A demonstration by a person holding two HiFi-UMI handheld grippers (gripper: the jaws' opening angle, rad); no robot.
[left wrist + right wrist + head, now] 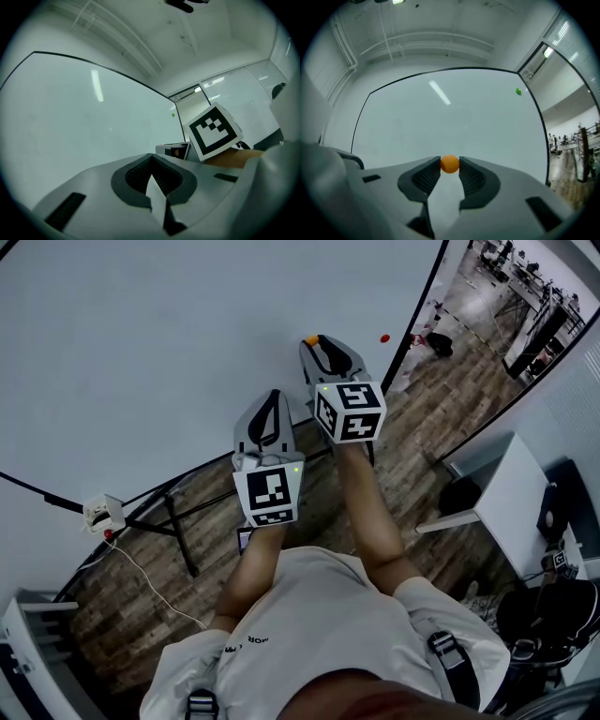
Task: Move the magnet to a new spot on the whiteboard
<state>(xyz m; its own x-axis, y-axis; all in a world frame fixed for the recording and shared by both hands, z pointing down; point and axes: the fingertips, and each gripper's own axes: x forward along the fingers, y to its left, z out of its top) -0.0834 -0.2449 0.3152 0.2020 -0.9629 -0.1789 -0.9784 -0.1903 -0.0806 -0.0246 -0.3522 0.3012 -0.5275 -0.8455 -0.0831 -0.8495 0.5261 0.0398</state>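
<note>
The right gripper point(450, 162) has the orange magnet point(450, 164) pinched between its jaw tips, jaws only as far apart as the little ball is wide, right up at the whiteboard point(440, 117), while the left gripper point(152, 160) hangs back below it, jaws together on nothing.

No words or numbers can be read with confidence. A short line of small dark letters point(248, 641) runs across the white shirt point(319, 606) near its left shoulder, but it is too small and turned too far to make out. The left cube point(270, 493), on the left gripper point(273, 395), and the right cube point(350, 411), on the right gripper point(317, 341), carry black-and-white square marker patterns, coded blocks rather than letters. The right cube point(213, 131) shows one such pattern in the left gripper view.
</note>
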